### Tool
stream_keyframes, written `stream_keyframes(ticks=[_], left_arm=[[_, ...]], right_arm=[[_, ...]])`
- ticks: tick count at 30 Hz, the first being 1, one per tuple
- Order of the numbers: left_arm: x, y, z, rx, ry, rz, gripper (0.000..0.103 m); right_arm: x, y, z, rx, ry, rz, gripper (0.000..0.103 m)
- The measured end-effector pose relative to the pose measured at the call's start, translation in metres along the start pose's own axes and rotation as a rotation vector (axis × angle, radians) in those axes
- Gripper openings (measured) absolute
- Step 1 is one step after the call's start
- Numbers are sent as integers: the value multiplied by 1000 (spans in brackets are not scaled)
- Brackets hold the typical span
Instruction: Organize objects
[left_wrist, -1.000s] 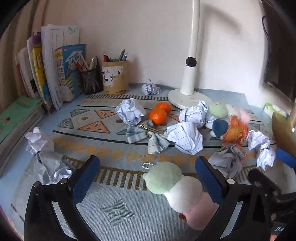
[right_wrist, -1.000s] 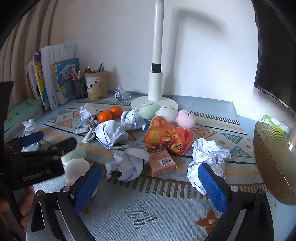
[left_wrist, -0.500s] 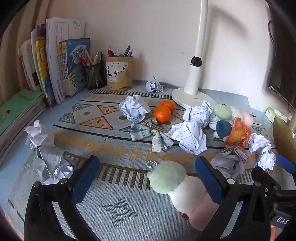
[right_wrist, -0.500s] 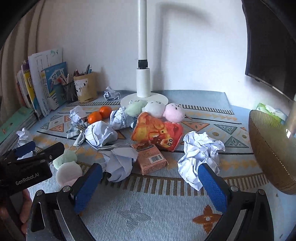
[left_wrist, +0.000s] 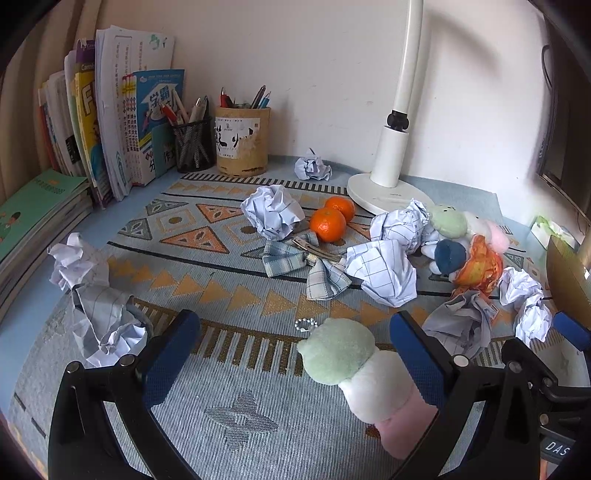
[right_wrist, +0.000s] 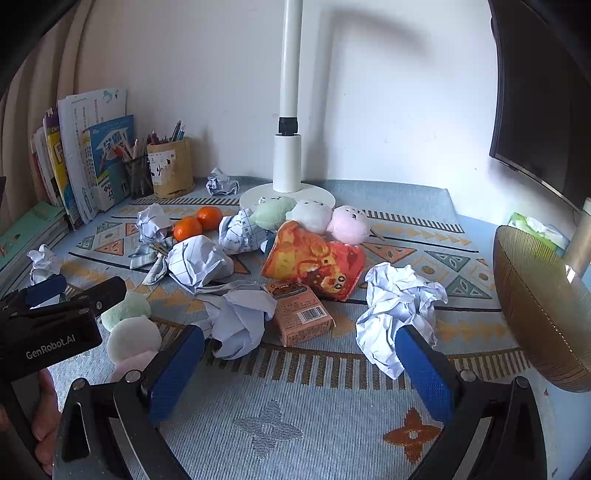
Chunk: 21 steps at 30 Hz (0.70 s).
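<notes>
Counter (right_wrist: 406, 192) cluttered throughout: paper balls (right_wrist: 397, 306), oranges (left_wrist: 327, 223), plush toys (left_wrist: 369, 380) unsorted; left tool (left_wrist: 295, 354) and right tool (right_wrist: 299, 365) both open, empty.

Home study desk: upright workbooks (left_wrist: 122, 122), pen cups (left_wrist: 242, 142), white desk lamp (left_wrist: 391, 155), patterned woven mat (left_wrist: 207, 266), plush toys (right_wrist: 310, 216), monitor edge (right_wrist: 539, 103).

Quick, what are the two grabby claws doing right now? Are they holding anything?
Left gripper: open, holding nothing; the plush dango toy lies between its fingers.
Right gripper: open, empty.
</notes>
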<state>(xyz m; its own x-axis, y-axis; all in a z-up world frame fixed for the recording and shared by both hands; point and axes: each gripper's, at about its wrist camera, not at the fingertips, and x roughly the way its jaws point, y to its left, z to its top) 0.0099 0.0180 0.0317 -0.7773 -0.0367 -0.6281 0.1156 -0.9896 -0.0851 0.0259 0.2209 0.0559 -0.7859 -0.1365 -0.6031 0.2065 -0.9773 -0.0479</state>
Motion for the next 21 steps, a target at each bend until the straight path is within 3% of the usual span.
stream_keyframes(ticks=[21], left_arm=[[0,5,0,-39,-5,-8,102]], right_arm=[[0,0,0,-6,-1,-3,103]])
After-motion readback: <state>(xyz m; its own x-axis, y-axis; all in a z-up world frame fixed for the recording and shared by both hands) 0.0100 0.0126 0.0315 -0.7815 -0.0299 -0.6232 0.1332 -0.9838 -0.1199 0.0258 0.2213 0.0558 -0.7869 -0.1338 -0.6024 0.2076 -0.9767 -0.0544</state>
